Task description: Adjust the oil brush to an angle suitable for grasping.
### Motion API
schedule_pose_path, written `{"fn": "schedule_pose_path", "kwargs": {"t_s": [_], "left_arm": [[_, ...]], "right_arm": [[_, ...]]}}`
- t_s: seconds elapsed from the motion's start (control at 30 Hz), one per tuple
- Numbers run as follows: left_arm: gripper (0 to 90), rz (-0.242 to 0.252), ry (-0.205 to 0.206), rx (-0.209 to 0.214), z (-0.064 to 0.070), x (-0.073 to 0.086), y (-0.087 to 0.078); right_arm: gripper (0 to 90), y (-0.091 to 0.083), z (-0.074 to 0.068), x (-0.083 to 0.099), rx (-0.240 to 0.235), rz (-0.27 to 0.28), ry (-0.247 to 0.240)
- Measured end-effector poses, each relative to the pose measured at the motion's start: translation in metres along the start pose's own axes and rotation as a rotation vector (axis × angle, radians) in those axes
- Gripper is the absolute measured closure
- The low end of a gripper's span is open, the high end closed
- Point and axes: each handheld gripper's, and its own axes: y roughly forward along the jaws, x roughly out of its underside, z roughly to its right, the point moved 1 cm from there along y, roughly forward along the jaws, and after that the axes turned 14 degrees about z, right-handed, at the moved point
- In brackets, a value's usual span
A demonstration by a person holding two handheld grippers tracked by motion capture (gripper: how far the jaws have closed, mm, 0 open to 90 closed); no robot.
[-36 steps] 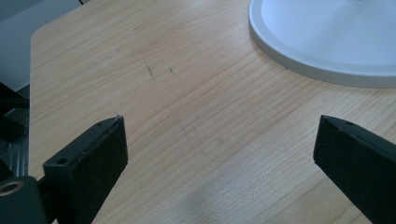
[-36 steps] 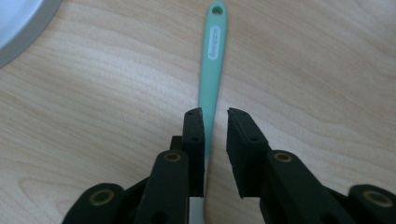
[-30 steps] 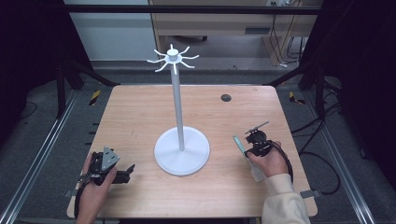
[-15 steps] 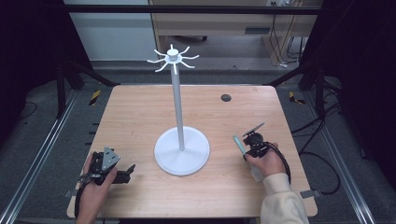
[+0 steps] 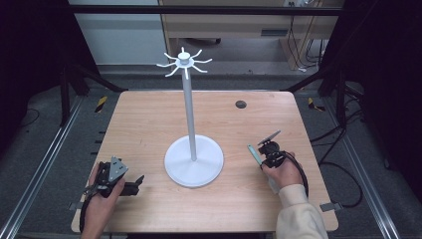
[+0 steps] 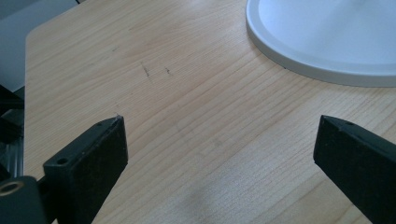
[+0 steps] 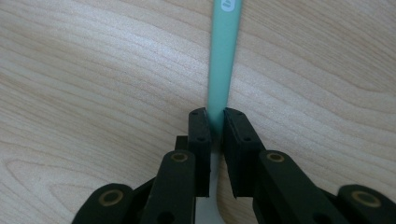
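Item 1: right gripper (image 5: 265, 149), held in the person's right hand (image 5: 282, 169) at the right side of the wooden table (image 5: 149, 119). Jaws closed on a slim mint-green utensil handle (image 7: 223, 60); in the right gripper view the handle runs straight out ahead of the jaws, its long axis in line with them, lying low over the wood. What the far end carries cannot be told.

Item 2: left gripper (image 5: 130, 183), in the left hand (image 5: 102, 196) near the front left corner. Jaws spread wide, holding nothing; bare wood lies between them in the left gripper view.

Item 3: white hanging stand (image 5: 193, 159), round base at table centre, tall pole, ring of hooks (image 5: 184, 62) at the top, all bare. Base rim (image 6: 299, 60) lies ahead and to one side of the left gripper.

Relation: the stand sits to the left of the right gripper, well apart; hooks are far above the handle. The right hand is the one engaged. Judged: the handle must rise and turn to reach a hook.

Containers: none seen
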Motion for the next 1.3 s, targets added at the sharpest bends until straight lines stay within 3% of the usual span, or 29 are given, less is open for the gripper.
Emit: {"fn": "schedule_pose_path", "kwargs": {"t_s": [0.53,0.7,1.3], "left_arm": [[2.6,0.002,0.003,0.003,0.001,-0.001,0.000],[2.6,-0.003,0.007,0.005,0.001,-0.001,0.000],[2.6,0.004,0.002,0.001,0.001,-0.001,0.000]], "right_arm": [[82.4,-0.030,0.005,-0.011,-0.018,0.171,0.038],[82.4,-0.039,0.005,-0.016,-0.032,0.235,0.022],[82.4,-0.059,-0.006,-0.027,-0.067,0.369,-0.007]]}}
